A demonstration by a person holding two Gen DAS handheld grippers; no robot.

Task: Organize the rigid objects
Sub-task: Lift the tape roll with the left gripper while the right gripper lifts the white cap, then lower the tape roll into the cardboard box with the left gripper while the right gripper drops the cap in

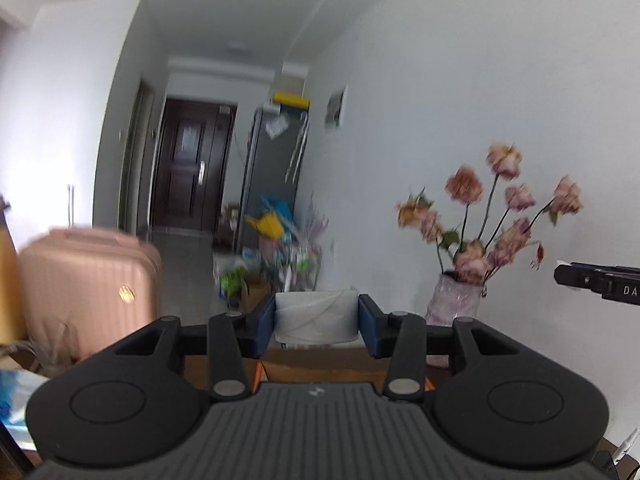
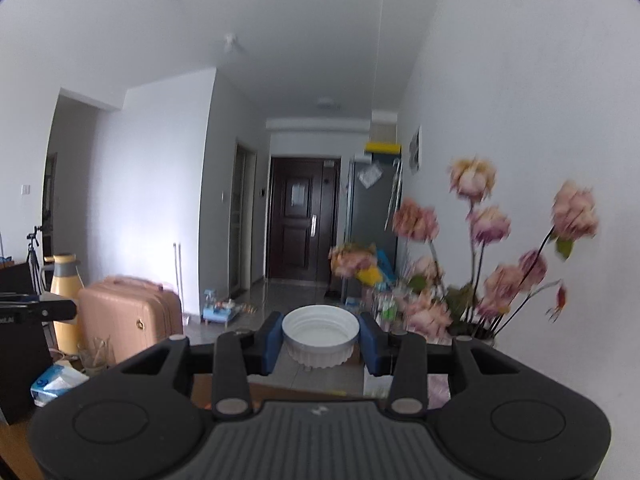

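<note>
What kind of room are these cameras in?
Most likely a lived-in apartment, looking down a hallway to a dark front door. A pink suitcase stands by the wall, a refrigerator sits near the door, and a vase of flowers rests nearby.

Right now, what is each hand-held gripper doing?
Left hand-held gripper: closed on a white ribbed plastic container.
Right hand-held gripper: closed on a white ribbed plastic lid, hollow side up.

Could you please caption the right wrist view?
Right claw grips a white ribbed lid aloft, facing a hallway.
</note>
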